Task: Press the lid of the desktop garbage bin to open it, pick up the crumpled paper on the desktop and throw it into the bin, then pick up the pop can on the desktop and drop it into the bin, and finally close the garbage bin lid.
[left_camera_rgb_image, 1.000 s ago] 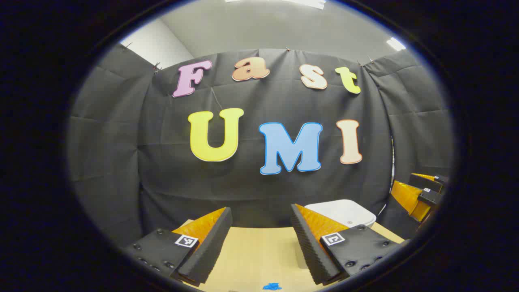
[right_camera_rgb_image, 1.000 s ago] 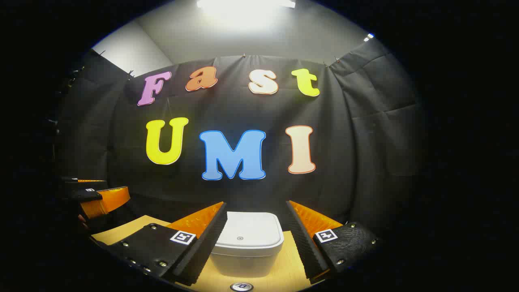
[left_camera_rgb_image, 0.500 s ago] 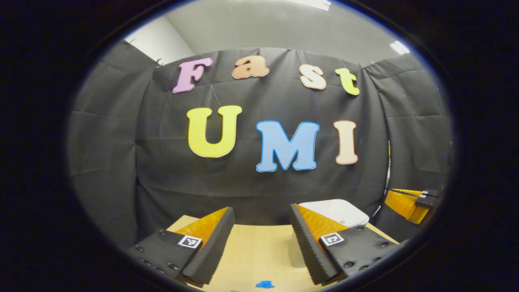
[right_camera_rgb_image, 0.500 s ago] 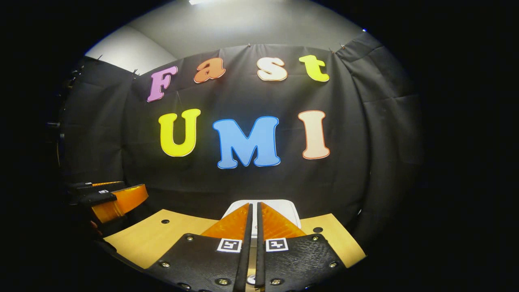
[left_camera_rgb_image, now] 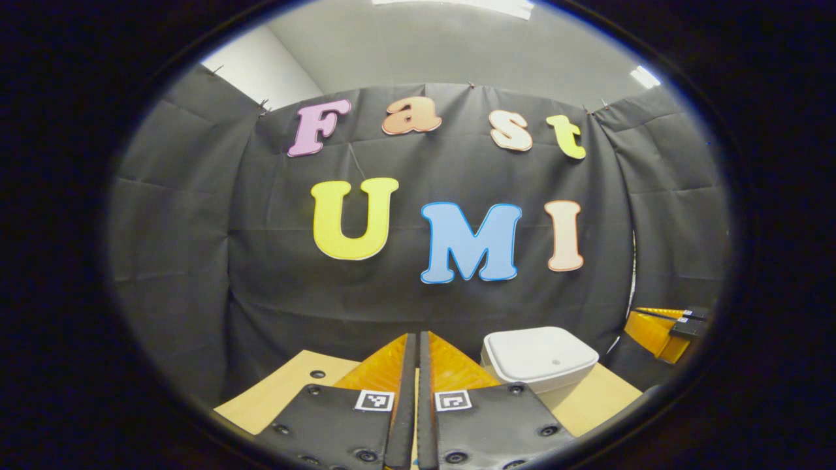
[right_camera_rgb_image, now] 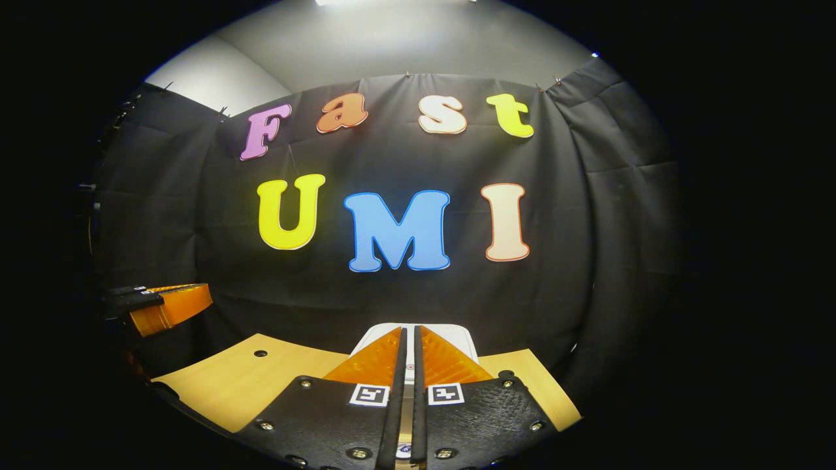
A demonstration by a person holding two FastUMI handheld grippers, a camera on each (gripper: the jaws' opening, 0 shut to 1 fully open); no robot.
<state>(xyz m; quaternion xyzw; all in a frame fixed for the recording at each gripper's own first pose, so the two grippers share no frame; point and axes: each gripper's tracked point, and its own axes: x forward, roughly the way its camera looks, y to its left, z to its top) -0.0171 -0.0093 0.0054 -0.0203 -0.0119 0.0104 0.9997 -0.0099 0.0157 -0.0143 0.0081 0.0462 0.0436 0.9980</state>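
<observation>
Tongs on both sides are clenched on nothing: left tongs [left_camera_rgb_image: 412,346] level above the worktop [left_camera_rgb_image: 287,385], right tongs [right_camera_rgb_image: 410,339] aimed at the lidded white bin [left_camera_rgb_image: 539,356] straight ahead.

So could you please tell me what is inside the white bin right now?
The bin stands on the table with its lid down, so its inside is covered and cannot be seen.
</observation>
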